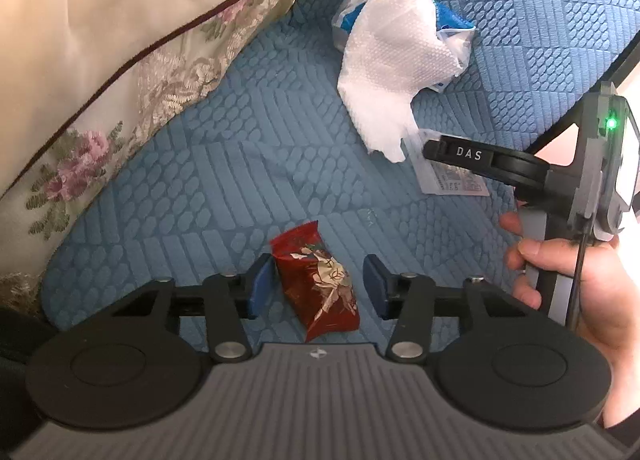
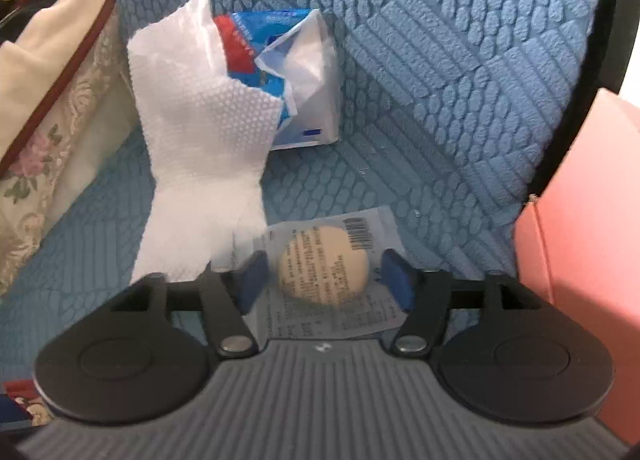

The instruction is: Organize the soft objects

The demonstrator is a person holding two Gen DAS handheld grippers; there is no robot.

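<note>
A red snack packet [image 1: 320, 284] lies on the blue quilted cushion [image 1: 240, 163] between the jaws of my left gripper [image 1: 318, 284]. The left pad is close against it and the right pad stands apart, so the gripper is open. My right gripper [image 2: 324, 280] is open around a clear packet holding a round beige bun [image 2: 324, 272], with its pads clear of the bun on both sides. A white paper towel [image 2: 200, 131] drapes over a blue and white tissue pack [image 2: 304, 99] just beyond. In the left wrist view a hand [image 1: 568, 284] holds the right gripper, one finger [image 1: 468, 153] over the clear packet [image 1: 448, 179].
A cream floral pillow [image 1: 100, 59] leans along the cushion's left side. A pink surface [image 2: 580, 240] borders the cushion on the right, beyond its dark rim. The paper towel [image 1: 392, 71] and tissue pack [image 1: 452, 19] sit towards the cushion's back.
</note>
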